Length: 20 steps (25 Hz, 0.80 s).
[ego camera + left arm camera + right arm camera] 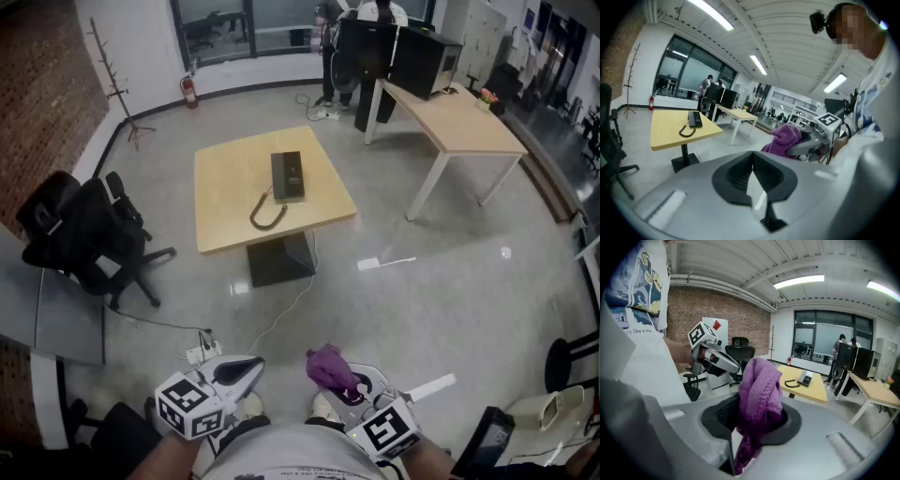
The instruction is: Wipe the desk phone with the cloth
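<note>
A black desk phone [288,175] with its coiled cord [267,211] lies on a square yellow table [230,225] a few steps ahead of me. Both grippers are held close to my body, far from it. My right gripper [349,386] is shut on a purple cloth [328,367], which bunches up above the jaws [760,399]. My left gripper [249,367] is shut with nothing in it; its jaws meet [753,174]. The phone [695,119] shows small in the left gripper view, and beside the cloth in the right gripper view [805,378].
Black office chairs [84,234] stand left of the table. A longer desk [459,117] with a black case stands at the back right, with people [361,47] behind it. A power strip [202,352] and its cable lie on the floor between me and the table.
</note>
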Available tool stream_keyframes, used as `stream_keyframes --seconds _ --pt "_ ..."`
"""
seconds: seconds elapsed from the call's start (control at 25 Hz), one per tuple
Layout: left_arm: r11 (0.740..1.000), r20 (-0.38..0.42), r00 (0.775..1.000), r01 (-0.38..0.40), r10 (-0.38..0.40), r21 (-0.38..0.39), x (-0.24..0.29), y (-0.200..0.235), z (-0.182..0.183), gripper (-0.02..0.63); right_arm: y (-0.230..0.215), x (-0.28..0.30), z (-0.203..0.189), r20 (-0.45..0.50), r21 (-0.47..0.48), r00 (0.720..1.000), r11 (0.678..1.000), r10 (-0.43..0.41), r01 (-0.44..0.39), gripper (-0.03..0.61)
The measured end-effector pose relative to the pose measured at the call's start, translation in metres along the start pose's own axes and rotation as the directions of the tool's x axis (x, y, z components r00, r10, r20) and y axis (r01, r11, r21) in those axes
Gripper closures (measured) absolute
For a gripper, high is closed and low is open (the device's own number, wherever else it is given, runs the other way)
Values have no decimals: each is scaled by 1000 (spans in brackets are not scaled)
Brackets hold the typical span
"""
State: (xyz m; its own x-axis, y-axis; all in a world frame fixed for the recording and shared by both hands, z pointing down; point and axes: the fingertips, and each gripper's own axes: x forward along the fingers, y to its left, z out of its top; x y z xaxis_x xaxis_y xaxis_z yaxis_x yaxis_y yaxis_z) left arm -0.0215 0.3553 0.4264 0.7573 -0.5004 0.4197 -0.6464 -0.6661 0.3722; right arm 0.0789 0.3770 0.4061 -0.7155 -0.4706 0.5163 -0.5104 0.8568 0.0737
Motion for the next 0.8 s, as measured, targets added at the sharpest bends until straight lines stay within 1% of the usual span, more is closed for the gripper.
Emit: stream_keyframes --seconds 0.2,0.32,0.48,0.64,0.8 --pt "1000 31 999 -20 20 3 -45 47 1 607 25 44 25 4 -15 1000 1000 -10 10 474" --pt "1000 23 999 -23 23 -10 -71 67 -10 607 41 65 38 -3 -18 1000 1000 -18 18 474" --pt "1000 14 1000 -7 8 -15 -94 84 -21 607 56 85 47 -18 37 999 999 -33 34 472" --pt "999 8 1000 13 -13 -40 -106 101 -34 607 69 101 50 -37 50 998 998 -44 45 472" --pt "997 6 999 43 -43 -66 -94 108 -34 607 62 103 52 -55 59 997 997 -47 51 472"
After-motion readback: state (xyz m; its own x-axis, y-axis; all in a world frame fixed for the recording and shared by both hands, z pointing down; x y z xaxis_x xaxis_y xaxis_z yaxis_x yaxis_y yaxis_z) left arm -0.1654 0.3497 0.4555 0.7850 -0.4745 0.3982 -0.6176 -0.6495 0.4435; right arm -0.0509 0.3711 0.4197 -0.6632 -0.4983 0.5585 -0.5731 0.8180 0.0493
